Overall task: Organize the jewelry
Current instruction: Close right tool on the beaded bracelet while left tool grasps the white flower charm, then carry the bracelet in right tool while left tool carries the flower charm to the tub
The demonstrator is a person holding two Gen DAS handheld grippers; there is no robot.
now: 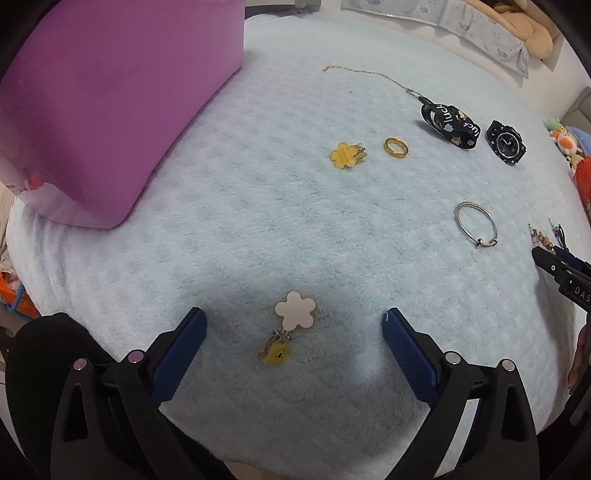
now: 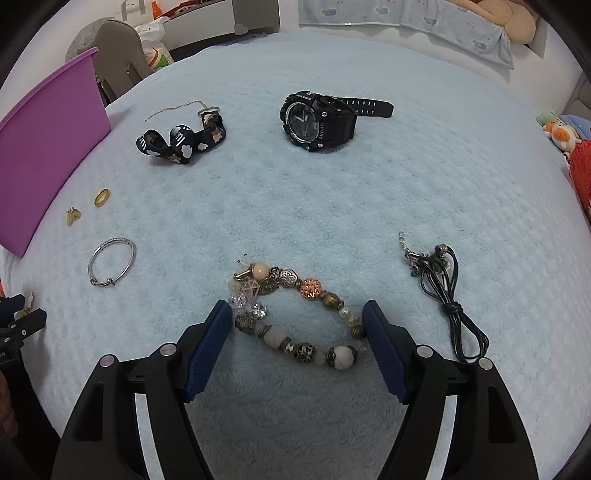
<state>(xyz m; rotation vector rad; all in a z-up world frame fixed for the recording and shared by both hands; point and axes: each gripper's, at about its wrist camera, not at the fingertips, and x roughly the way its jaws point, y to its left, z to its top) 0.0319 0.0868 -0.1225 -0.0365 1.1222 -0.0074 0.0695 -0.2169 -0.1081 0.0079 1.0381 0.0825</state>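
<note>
The beaded bracelet (image 2: 295,314) lies flat on the fluffy blue blanket (image 2: 332,192), framed by the right gripper (image 2: 297,325), fingers released and straddling it without pressing. Beyond the bracelet sits the black watch (image 2: 319,122); right of it, a black cord necklace (image 2: 443,295). The left gripper (image 1: 295,332) hovers wide open around a white flower earring (image 1: 295,308). Risk: closing on the bracelet's loop could squash it and let beads slip free, or snag pile.

I work over a fluffy pale-blue blanket (image 2: 424,177) spread flat. Behind it lies a light-blue cloud-print cloth (image 2: 424,26) with a tan plush toy (image 2: 517,22). Colourful stuffed toys (image 2: 561,133) sit right; a grey chair (image 2: 118,55) stands left. Even indoor light.
</note>
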